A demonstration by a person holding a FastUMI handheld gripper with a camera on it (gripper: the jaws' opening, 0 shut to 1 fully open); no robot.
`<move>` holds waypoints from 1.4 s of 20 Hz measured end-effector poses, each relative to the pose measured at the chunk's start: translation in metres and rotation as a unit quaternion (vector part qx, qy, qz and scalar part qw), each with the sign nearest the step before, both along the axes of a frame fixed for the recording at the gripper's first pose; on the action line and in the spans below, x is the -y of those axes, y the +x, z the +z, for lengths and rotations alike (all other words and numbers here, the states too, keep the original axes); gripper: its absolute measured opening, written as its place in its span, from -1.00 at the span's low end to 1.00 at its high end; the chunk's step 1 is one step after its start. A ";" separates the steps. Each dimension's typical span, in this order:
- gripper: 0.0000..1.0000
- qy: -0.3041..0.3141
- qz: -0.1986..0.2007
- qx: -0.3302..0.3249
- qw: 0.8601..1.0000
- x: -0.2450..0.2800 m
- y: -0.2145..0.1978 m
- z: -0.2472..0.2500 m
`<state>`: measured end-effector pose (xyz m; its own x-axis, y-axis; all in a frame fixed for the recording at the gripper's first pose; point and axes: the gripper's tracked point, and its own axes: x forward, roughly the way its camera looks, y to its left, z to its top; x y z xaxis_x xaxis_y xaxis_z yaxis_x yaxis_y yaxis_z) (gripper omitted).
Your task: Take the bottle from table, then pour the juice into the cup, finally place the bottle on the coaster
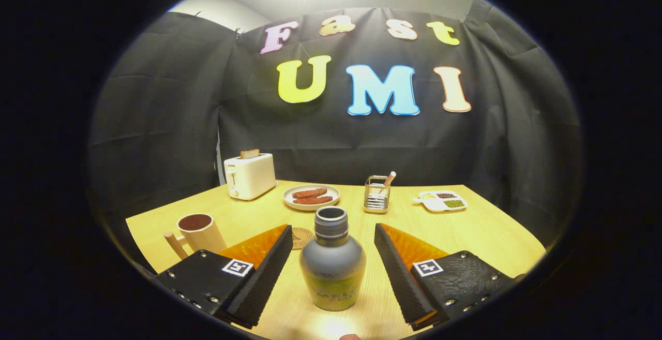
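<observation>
The claw [333, 272] is standing wide apart, its two fingers [266, 272] flanking the bottle [332, 265] without touching it. The bottle is standing upright and uncapped on the tabletop [481, 231], with gaps showing on both sides. Just behind the bottle to the left, the coaster [301, 237] is lying flat, partly hidden by the left finger. Further left of the bottle, the cup [199, 232] is sitting near the tabletop's edge. Beyond the bottle, a plate [311, 197] of sausages, a wire holder [377, 194], a toaster [249, 175] and a divided dish [440, 201] are lining the far side, leaving open tabletop between.
</observation>
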<state>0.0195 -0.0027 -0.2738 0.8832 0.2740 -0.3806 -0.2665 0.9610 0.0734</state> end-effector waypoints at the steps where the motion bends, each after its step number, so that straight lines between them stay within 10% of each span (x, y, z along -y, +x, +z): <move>1: 0.94 0.001 0.002 -0.009 1.000 -0.001 -0.001 -0.008; 21: 0.89 -0.046 0.025 -0.089 0.995 -0.002 -0.021 -0.087; 22: 0.60 -0.046 0.027 -0.094 0.994 -0.003 -0.021 -0.088; 28: 0.52 -0.094 0.047 -0.111 0.988 -0.014 -0.021 -0.079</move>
<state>-0.0012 0.0118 -0.3525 0.7461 0.2579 -0.6138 -0.3531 0.9349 -0.0364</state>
